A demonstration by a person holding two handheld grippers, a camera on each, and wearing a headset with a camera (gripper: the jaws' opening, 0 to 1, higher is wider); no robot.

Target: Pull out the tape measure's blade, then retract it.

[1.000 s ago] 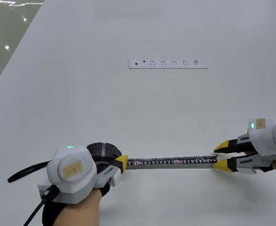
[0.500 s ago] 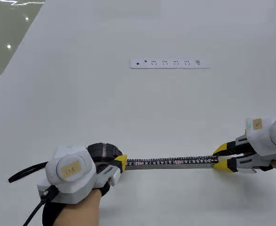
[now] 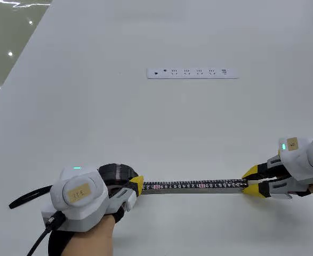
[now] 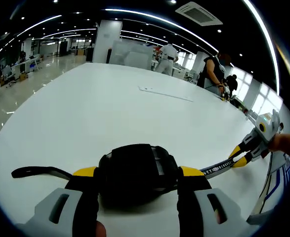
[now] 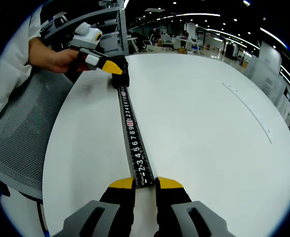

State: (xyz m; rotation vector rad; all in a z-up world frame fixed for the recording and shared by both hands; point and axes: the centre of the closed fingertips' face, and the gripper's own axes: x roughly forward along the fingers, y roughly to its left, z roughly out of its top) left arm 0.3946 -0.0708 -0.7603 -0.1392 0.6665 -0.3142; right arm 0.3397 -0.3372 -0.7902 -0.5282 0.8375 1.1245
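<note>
The case [image 4: 137, 170] was found clamped in the left claw [image 3: 130, 191], and the blade [image 3: 193, 185], extended from it, was pinched at its tip by the nearly closed right claw [image 3: 250, 182]; pull-out was judged done, retraction outstanding.

Front-left on bench [image 3: 92, 106]: tape measure case [image 3: 118, 173], clamped betw jaws of left tool [image 3: 135, 185]. Strap [image 3: 28, 196] trails left of the case, on the bench. Blade [image 3: 193, 185] runs rightward from the case, low over the bench, w/ its far end pinched in right tool [image 3: 248, 182] at front-right. Power strip [image 3: 192, 73] lies farther back, approx centre, well apart from blade & roughly parallel to it.
</note>
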